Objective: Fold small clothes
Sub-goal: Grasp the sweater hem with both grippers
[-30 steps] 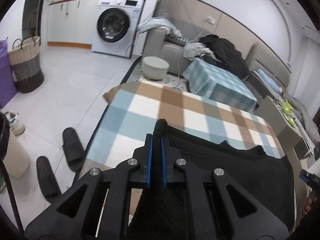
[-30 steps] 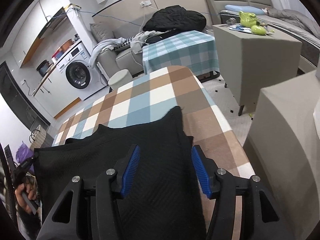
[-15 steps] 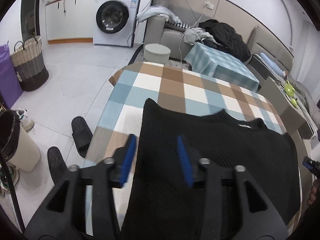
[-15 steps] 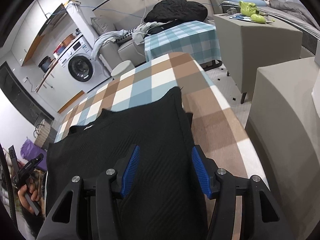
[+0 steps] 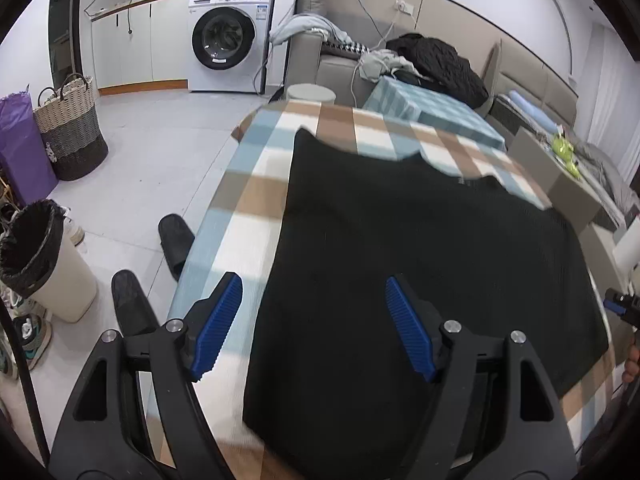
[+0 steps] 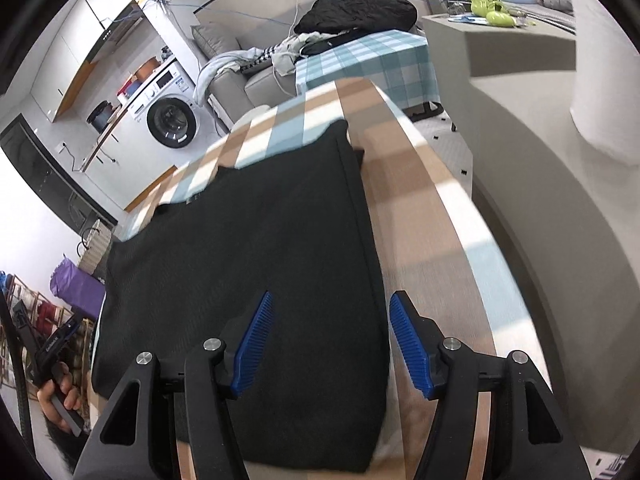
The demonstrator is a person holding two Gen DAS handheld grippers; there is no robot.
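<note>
My bench (image 5: 256, 184), under its plaid cloth, carries the black top (image 5: 400, 264) spread flat. Left tongs (image 5: 312, 320) have just been opening and gape above its left edge, gripping nothing; right tongs (image 6: 330, 344) likewise, straddling its right edge.

Black garment (image 5: 420, 248), fine ribbed weave, on tablecloth (image 5: 256, 184) checked brown, pale blue, white. Second cloth (image 5: 432, 112) at 1 o'clock: teal-and-white check. Gripper pads (image 5: 218, 322) blue, frames black. Washing machine (image 5: 230, 34) white, dark door, at 11 o'clock. Basket (image 5: 70, 128) banded cream, grey, black; purple bag (image 5: 22, 140) beside it at 9 o'clock. Slippers (image 5: 176, 244) black. Toys (image 6: 490, 4) lime green.
</note>
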